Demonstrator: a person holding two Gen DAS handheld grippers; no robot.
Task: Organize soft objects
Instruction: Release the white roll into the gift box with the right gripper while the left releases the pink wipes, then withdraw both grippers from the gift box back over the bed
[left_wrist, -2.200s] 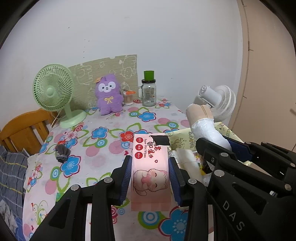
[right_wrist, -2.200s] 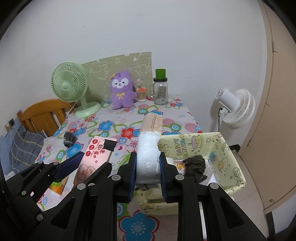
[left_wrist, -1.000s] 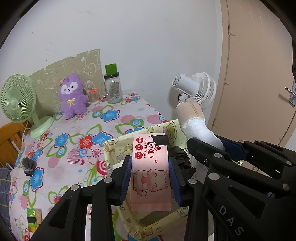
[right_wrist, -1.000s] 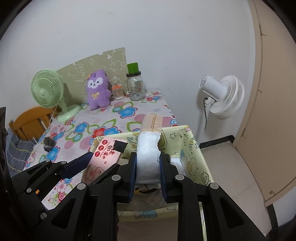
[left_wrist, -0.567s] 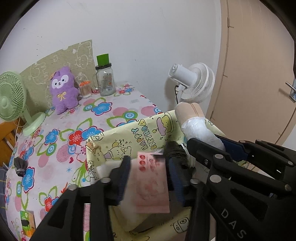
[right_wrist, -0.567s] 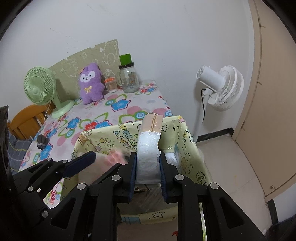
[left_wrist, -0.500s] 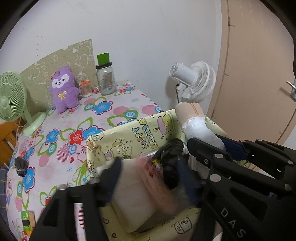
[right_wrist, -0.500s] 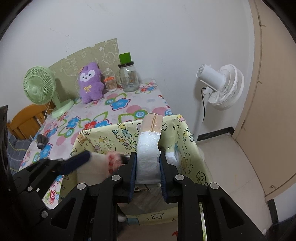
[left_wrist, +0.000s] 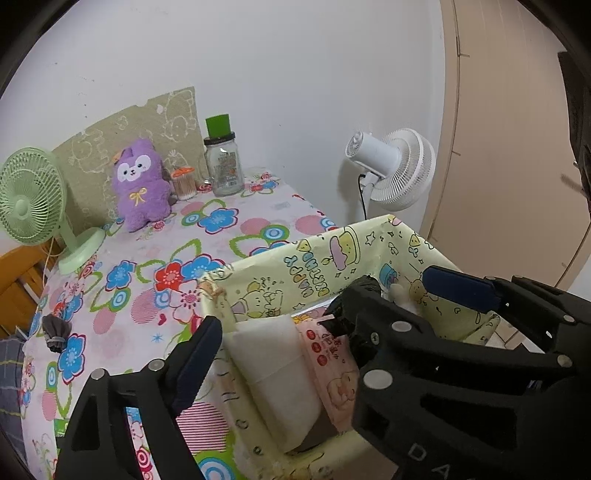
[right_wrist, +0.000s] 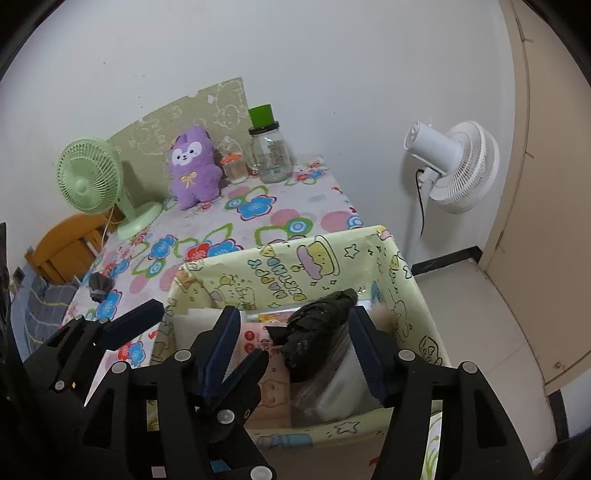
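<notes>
Over a yellow cartoon-print fabric bin (right_wrist: 295, 273) at the edge of a flower-patterned table (left_wrist: 221, 236), hovering with jaws spread wide and gripping nothing: the left gripper (left_wrist: 284, 314) and, just beside it, the right gripper (right_wrist: 293, 321). Lying inside the bin, between the left gripper's pads: a pink wet-wipes pack (left_wrist: 332, 354), leaning against a white tissue pack (left_wrist: 273, 358). Under the right gripper's open jaws: a crumpled black item (right_wrist: 317, 332), possibly cloth, resting on a clear-wrapped white pack (right_wrist: 340, 384).

Judged to be the release-and-withdraw step, with several soft things already binned. To do it well: lift both tools straight up, jaws held apart, to spare the pads a snag on the wipes' film or the bin's floppy wall. Avoid sideways drift, with the two tools close enough to knock together.

Apparently left for sorting on the table: a purple plush toy (left_wrist: 140, 184) propped near the back wall and a small grey bundle (left_wrist: 53, 328) near the left edge, both well apart from the bin. Worth approaching the plush from above and pinching its body, not an ear, given stuffing likely to give and slip.
</notes>
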